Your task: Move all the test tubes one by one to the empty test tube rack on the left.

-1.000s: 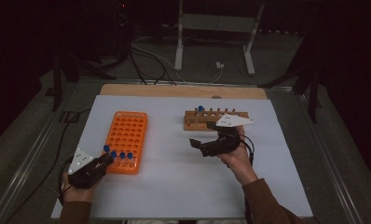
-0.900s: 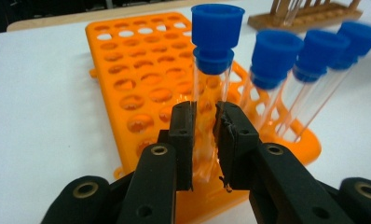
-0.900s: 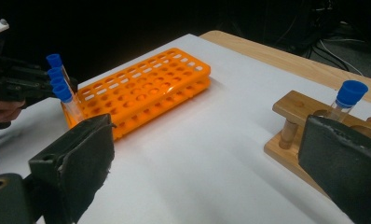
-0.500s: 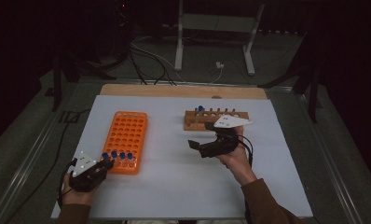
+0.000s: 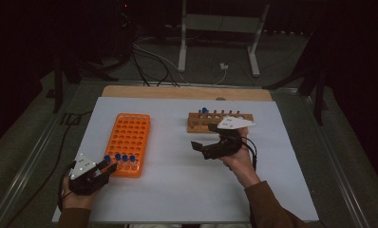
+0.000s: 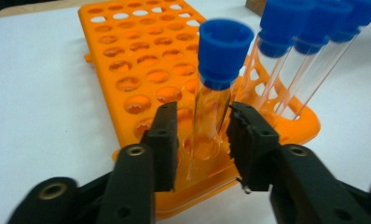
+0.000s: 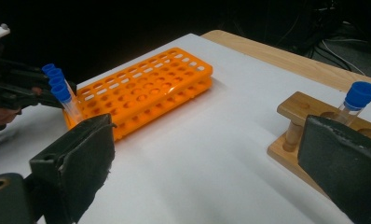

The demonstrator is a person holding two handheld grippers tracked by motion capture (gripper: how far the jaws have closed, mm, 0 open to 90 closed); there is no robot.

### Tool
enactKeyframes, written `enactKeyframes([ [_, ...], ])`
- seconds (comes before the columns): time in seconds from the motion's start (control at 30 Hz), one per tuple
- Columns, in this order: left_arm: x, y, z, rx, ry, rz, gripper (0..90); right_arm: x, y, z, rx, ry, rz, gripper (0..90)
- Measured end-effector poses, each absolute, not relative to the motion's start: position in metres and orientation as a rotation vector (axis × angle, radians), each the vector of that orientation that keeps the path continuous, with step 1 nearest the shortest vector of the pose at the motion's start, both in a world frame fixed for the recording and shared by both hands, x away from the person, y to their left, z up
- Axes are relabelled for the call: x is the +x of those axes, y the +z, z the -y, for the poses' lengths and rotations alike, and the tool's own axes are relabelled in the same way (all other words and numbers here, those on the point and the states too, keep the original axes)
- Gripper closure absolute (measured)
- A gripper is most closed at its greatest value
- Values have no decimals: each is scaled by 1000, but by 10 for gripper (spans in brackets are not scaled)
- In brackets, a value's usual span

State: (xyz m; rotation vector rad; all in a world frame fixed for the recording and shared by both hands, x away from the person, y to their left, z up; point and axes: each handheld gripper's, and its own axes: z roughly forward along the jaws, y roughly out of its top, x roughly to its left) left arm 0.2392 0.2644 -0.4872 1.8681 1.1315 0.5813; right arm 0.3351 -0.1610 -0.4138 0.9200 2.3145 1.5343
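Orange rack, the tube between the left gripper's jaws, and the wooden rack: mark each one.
orange rack (image 5: 130, 135), high view, bare holes mid-rack.
tube (image 6: 224, 51), left gripper view, on its blue cap.
wooden rack (image 5: 234, 116), high view, top bar right of the capped tube.

Blue caps of clear plastic test tubes are running off the top edge; orange plastic rack is hiding their bases

High view looks down from above the table, left gripper view sits tight on the orange rack, right gripper view, farther off, shares it.
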Motion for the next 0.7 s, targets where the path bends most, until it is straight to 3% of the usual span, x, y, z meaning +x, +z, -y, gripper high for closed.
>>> enactKeyframes([
  [0.43,237,-465,-267,1770,596,-1091,267,346,-413,162,962,1508,-2281,40],
  [0.7,243,-458,-262,1751,594,-1088,139,360,-416,164,1000,1439,-2253,52],
])
